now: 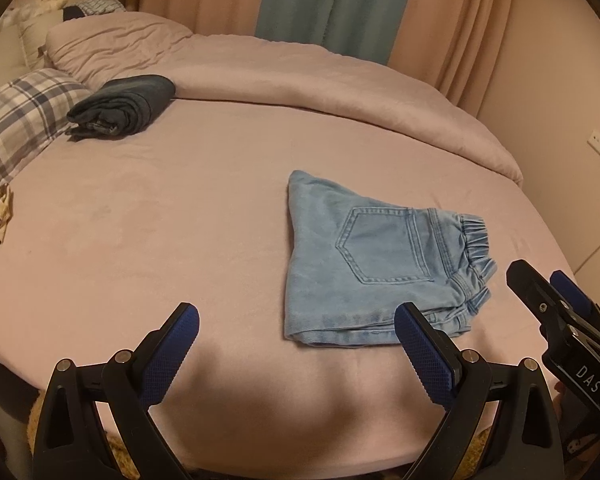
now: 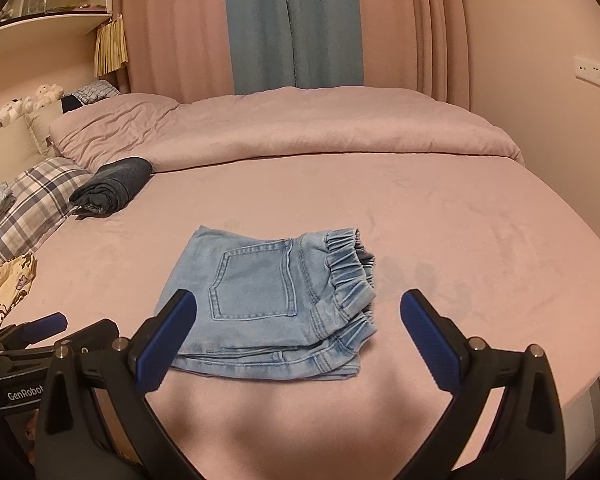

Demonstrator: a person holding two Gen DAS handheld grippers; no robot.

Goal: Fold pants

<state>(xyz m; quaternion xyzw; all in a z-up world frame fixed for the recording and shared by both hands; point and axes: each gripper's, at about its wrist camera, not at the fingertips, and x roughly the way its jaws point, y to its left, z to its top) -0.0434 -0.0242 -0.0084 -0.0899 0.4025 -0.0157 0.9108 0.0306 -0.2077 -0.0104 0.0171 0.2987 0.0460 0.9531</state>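
Note:
Light blue denim pants (image 1: 364, 264) lie folded in a compact stack on the pink bed sheet, back pocket up, elastic waistband to the right; they also show in the right wrist view (image 2: 276, 304). My left gripper (image 1: 298, 320) is open and empty, held near the bed's front edge, left of the pants' near corner. My right gripper (image 2: 298, 308) is open and empty, hovering just in front of the pants, its fingers spread to either side of the stack. The right gripper also shows at the right edge of the left wrist view (image 1: 548, 292).
A folded dark blue garment (image 1: 120, 106) lies at the far left by a plaid pillow (image 1: 20, 120). A pink duvet (image 2: 300, 124) is bunched along the back. A yellow patterned cloth (image 2: 4, 284) lies at the left edge. Curtains (image 2: 296, 24) hang behind.

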